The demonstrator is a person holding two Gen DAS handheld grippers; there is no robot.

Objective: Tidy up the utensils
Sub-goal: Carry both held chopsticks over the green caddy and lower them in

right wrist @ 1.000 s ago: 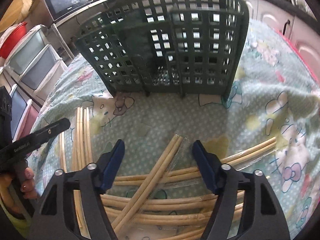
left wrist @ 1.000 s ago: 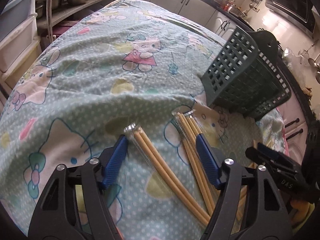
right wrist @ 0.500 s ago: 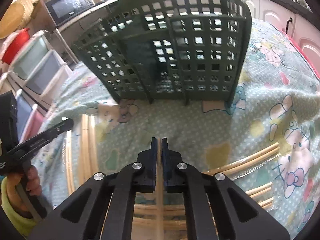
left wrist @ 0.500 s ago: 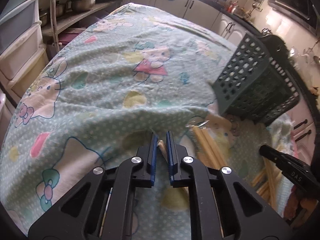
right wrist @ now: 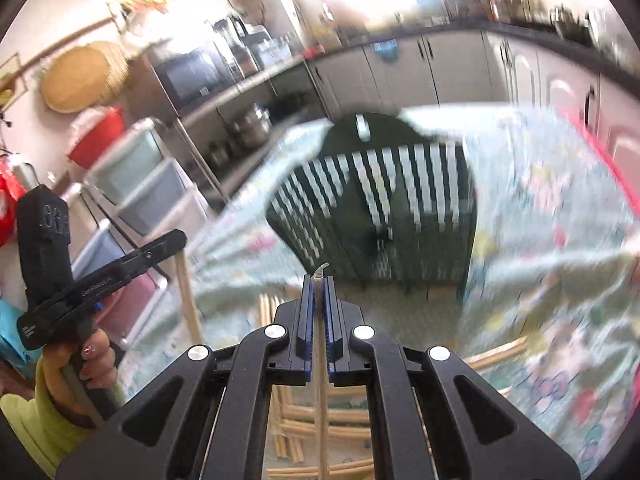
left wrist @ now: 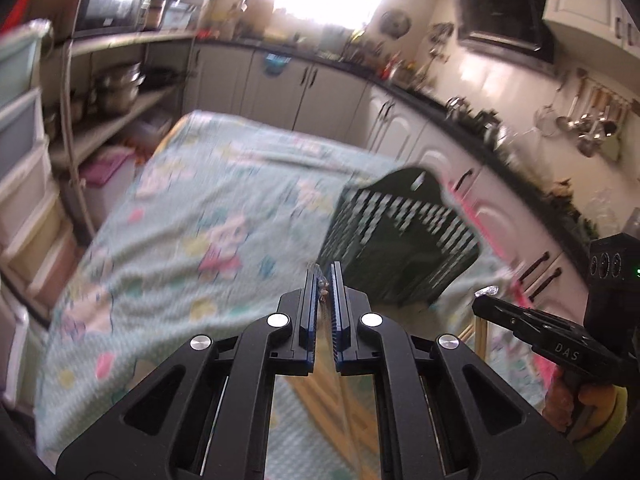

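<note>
My left gripper is shut on a wrapped pair of wooden chopsticks, lifted above the table. My right gripper is shut on another wrapped chopstick pair, also lifted. A dark green lattice utensil basket stands on the tablecloth ahead and right of the left gripper; in the right wrist view the basket is straight ahead. More chopsticks lie on the cloth below. The right gripper also shows in the left wrist view, holding a wrapper tip.
A Hello Kitty tablecloth covers the table. Plastic drawers stand left of it, kitchen cabinets behind. The other hand and its gripper show at the left of the right wrist view. Both views are motion-blurred.
Both grippers closed on chopstick pairs on the cloth and have lifted them upward; the views now tilt up toward the kitchen, with the basket farther below.
</note>
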